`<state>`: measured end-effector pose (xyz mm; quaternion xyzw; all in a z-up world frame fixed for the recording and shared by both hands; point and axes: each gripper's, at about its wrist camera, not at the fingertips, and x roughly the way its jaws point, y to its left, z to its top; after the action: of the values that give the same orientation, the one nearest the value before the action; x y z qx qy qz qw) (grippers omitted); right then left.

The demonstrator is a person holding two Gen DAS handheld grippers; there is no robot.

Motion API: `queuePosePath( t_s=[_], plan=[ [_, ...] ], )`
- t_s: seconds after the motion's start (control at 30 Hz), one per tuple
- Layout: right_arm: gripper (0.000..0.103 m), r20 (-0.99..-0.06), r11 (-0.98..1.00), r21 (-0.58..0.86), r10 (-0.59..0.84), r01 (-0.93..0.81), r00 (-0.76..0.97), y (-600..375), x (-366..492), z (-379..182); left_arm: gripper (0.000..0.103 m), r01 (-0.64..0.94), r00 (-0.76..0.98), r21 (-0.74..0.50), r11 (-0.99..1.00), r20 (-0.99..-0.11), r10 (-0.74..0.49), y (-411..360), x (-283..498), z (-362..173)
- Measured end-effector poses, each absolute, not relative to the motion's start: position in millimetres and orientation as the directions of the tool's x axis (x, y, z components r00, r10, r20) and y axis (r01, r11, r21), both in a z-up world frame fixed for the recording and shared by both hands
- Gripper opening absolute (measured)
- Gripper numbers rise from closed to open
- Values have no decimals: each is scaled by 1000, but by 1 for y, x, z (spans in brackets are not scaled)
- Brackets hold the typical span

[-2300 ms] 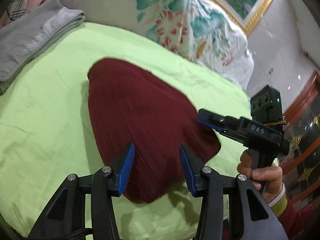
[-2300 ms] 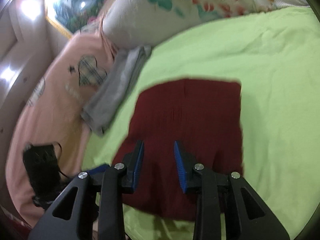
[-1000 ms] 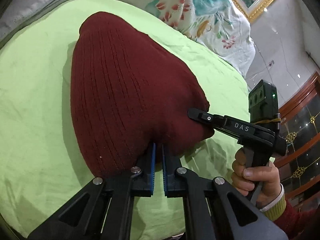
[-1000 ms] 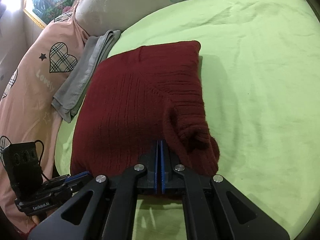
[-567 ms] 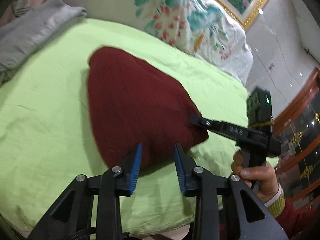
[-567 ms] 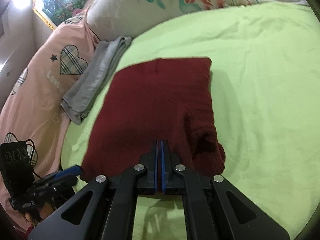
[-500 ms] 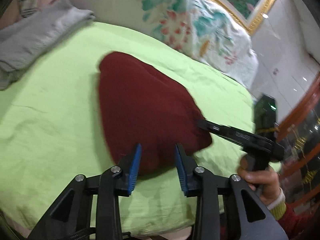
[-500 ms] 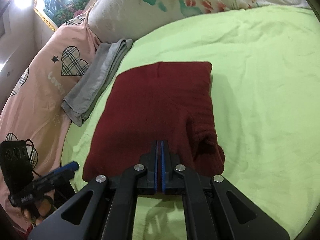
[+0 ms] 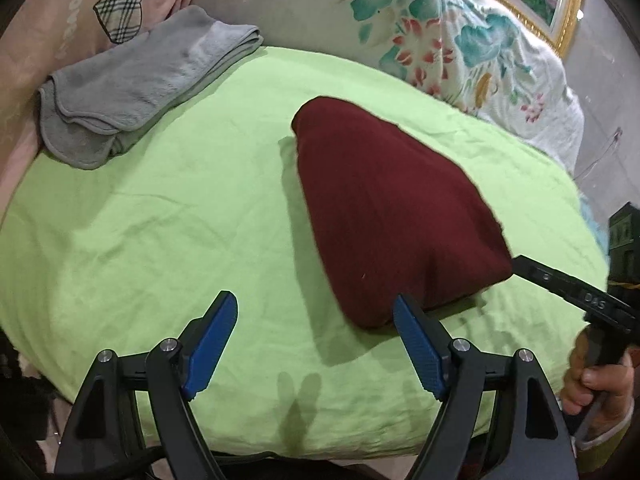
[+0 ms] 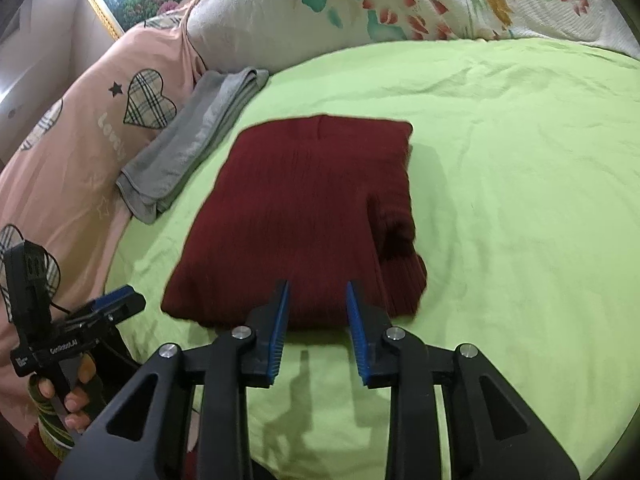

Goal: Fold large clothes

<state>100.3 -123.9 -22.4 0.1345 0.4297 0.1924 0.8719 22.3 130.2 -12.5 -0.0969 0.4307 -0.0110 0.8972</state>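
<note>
A dark red knit sweater lies folded into a compact block on the green bed sheet; it also shows in the right wrist view, with a ribbed cuff bunched at its right near corner. My left gripper is open and empty, just left of the sweater's near corner. My right gripper is open and empty at the sweater's near edge. It also shows in the left wrist view. The left gripper also shows in the right wrist view.
A folded grey towel lies at the far left of the sheet, also in the right wrist view. A pink heart-print pillow and a floral quilt lie behind. The bed's near edge is close below the grippers.
Both grippers were shut on the sweater's near edge one second ago. The left opened first and pulled back to the left. The right has now opened too. The sweater lies released.
</note>
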Motion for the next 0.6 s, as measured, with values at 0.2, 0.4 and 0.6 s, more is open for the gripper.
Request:
queuePosePath(
  t_s=[0.2, 0.4, 0.6],
  plan=[
    [39, -735, 906, 373, 421, -202, 531, -127, 81, -36, 82, -89, 613, -120, 989, -789, -40, 126, 15, -18],
    [46, -754, 913, 356, 405, -197, 518, -128, 67, -44, 82, -88, 611, -85, 993, -792, -13, 122, 9, -17],
    [50, -750, 913, 352, 408, -208, 521, -126, 64, -40, 82, -87, 606, -54, 995, -796, 10, 117, 7, -15]
  ],
)
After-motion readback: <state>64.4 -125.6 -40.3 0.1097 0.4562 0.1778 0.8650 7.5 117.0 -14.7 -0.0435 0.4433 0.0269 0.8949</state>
